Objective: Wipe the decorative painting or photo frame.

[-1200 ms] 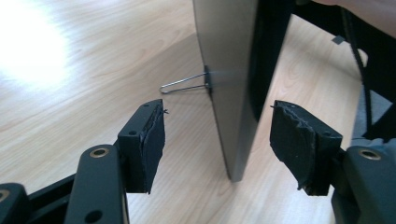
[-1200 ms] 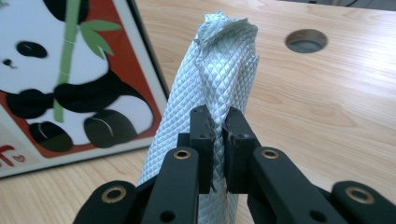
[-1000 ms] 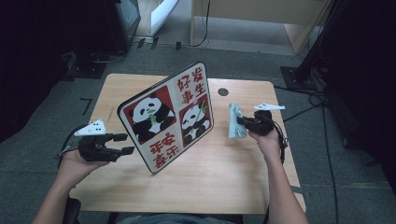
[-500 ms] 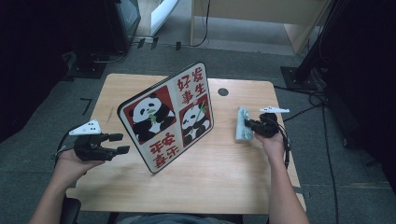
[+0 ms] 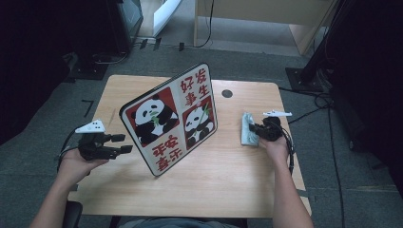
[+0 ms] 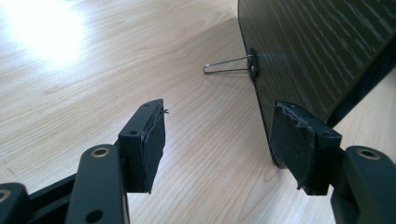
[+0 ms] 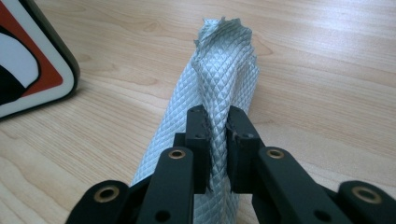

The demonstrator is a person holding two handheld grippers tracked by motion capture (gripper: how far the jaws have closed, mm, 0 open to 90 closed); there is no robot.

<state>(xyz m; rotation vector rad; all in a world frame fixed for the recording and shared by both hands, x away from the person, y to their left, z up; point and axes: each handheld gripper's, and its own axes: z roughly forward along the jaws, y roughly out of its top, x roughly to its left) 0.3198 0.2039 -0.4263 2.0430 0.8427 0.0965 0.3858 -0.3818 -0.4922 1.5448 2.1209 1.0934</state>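
A board printed with two pandas and red characters stands tilted in the middle of the wooden table. Its dark back and thin wire prop face my left gripper. That gripper is open just left of the board's lower edge, nothing between its pads. My right gripper is shut on a fold of pale grey quilted cloth, which lies on the table right of the board. Its jaws have just been opening slightly, the fold still pinched.
A round cable hole sits in the table behind the board. The board's rounded corner lies left of the cloth. Dark stands and cables surround the table on the grey floor.
The right gripper has sunk with the cloth, which now rests on the tabletop. The left gripper has drifted slightly left and down beside the board.
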